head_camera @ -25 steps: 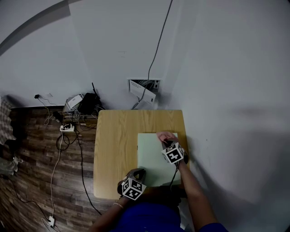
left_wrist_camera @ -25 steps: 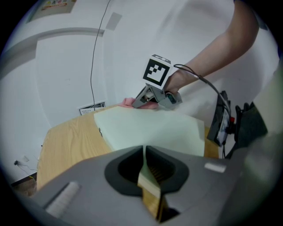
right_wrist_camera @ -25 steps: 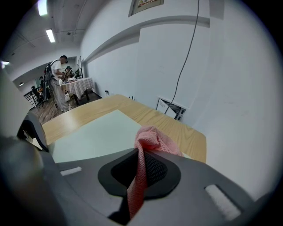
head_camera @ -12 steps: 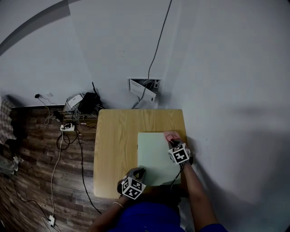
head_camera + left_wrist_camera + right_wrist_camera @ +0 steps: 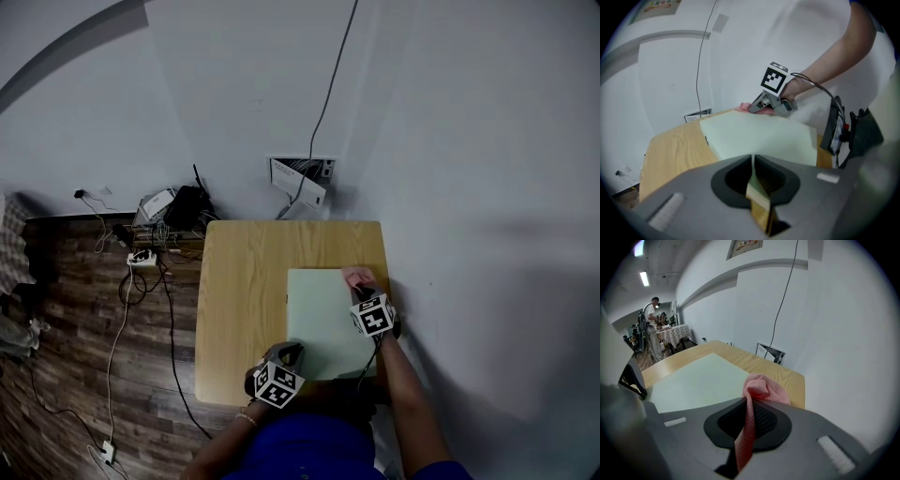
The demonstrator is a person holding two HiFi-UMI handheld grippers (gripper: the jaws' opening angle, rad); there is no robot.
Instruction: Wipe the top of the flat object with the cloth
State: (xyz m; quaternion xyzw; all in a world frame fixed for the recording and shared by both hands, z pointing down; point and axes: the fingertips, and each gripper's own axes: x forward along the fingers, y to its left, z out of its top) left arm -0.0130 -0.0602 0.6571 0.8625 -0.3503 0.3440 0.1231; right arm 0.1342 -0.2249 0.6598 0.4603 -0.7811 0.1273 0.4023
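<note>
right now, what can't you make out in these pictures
- Whether the cloth touches the pad: in the right gripper view the right tongs cover its underside; in the head view it is too small.
- Near edge of the pad: left gripper view, behind the left tongs.
- Print on the wall sign: right gripper view, cut by the top edge.
- Details of the floor clutter: head view, dark and tiny.

pink cloth [image 5: 761, 387] is open-weave mesh; the flat object [image 5: 319, 323] looks matt, smooth; table [image 5: 244, 300] is smooth wood grain.
</note>
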